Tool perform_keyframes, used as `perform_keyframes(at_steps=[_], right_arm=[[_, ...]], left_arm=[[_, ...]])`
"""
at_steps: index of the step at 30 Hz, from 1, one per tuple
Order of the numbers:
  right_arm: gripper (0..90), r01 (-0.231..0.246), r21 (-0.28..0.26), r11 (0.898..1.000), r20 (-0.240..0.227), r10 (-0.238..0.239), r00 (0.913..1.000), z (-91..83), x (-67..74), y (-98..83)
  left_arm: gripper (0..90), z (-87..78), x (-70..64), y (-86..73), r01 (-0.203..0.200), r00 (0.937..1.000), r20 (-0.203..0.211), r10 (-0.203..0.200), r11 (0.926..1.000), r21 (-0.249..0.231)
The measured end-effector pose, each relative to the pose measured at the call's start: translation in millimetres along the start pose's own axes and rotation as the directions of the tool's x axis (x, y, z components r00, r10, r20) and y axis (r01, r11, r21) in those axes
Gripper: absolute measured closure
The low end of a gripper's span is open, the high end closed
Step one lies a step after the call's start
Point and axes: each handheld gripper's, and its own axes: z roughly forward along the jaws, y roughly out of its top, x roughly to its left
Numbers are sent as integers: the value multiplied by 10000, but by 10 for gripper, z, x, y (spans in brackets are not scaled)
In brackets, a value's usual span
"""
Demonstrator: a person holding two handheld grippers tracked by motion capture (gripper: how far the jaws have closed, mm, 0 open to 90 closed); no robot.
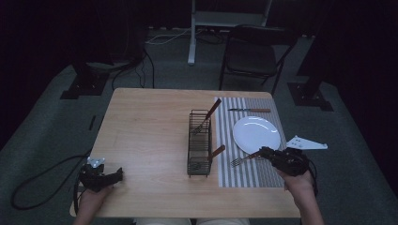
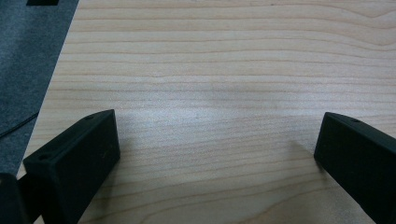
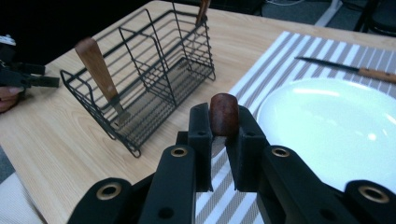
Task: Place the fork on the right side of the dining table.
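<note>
1. The right gripper [image 1: 265, 152] has its fingers [image 3: 201, 135] clamped on a fork's [image 1: 244, 159] wooden handle, over the striped mat [image 1: 244, 176] beside the plate [image 1: 256, 133].
2. The left gripper [image 1: 117, 174] rests on the tabletop [image 1: 145, 140], fingers [image 2: 74, 158] wide and holding nothing.

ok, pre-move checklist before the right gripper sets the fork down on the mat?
1. Grip: right gripper shut on the fork, wooden handle end between the jaws in the right gripper view: ok.
2. Fork tines over the striped placemat, left of the plate: ok.
3. Gap between fork and wire caddy: ok.
4. Knife lies beyond the plate, out of the way: ok.
5. Left gripper open, over bare table: ok.
6. Tine height above mat: cannot tell.
</note>
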Motion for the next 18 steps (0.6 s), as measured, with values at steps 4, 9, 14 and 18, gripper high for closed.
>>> perform_keyframes(at_steps=[4,9,14,18], right_arm=[[808,-108,78,9999,168,106,9998,-19,9,-92],[808,-349,9,9994,476,348,9983,-59,-12,-185],[808,-600,8,9982,596,599,9964,-77,-54,-259],[808,-977,-148,9951,463,983,9941,-102,-126,-317]], left_arm=[[5,0,0,0,6,10000,1,-6,10000,-2],[5,-1,0,1,-6,10000,1,6,10000,16],[5,-2,0,1,0,10000,-1,0,10000,18],[5,0,-2,1,25,10000,1,-25,10000,-1]])
